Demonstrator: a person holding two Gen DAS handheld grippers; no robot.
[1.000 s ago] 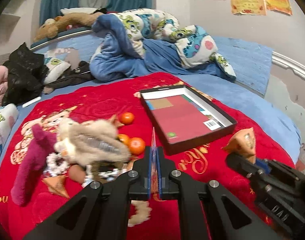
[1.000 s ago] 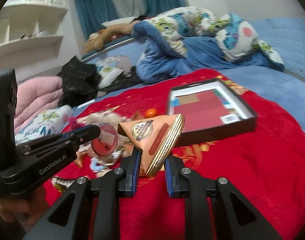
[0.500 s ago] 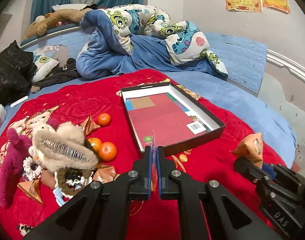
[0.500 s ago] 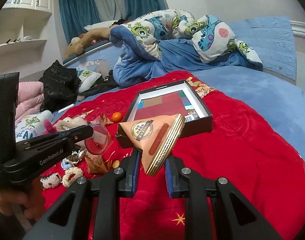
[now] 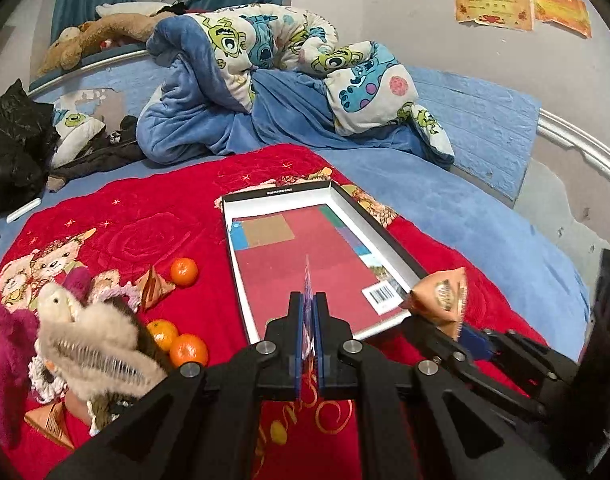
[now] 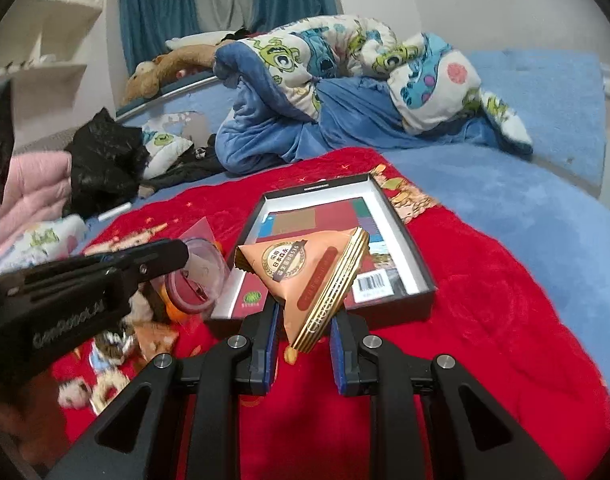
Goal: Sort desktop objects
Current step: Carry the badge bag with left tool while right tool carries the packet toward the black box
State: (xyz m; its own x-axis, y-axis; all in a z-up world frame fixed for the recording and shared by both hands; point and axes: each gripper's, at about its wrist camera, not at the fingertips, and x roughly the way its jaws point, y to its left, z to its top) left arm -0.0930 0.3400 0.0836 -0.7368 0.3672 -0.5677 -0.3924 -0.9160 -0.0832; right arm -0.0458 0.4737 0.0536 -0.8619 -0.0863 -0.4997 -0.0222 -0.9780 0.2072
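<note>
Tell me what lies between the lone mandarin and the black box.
Only bare red blanket separates the lone mandarin from the black box in the left wrist view.

A red blanket (image 5: pixel 153 216) with teddy-bear print fills the lower frame under orange tangerines (image 5: pixel 184 271) and an orange-brown triangular packet (image 6: pixel 305 276), blue monster-print quilt (image 5: pixel 289 52) above.

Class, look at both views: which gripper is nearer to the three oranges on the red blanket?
Left. The left gripper, shut on a thin packet, is just right of the oranges. The right gripper, holding a triangular snack packet, sits farther right, at the box's near corner.
</note>
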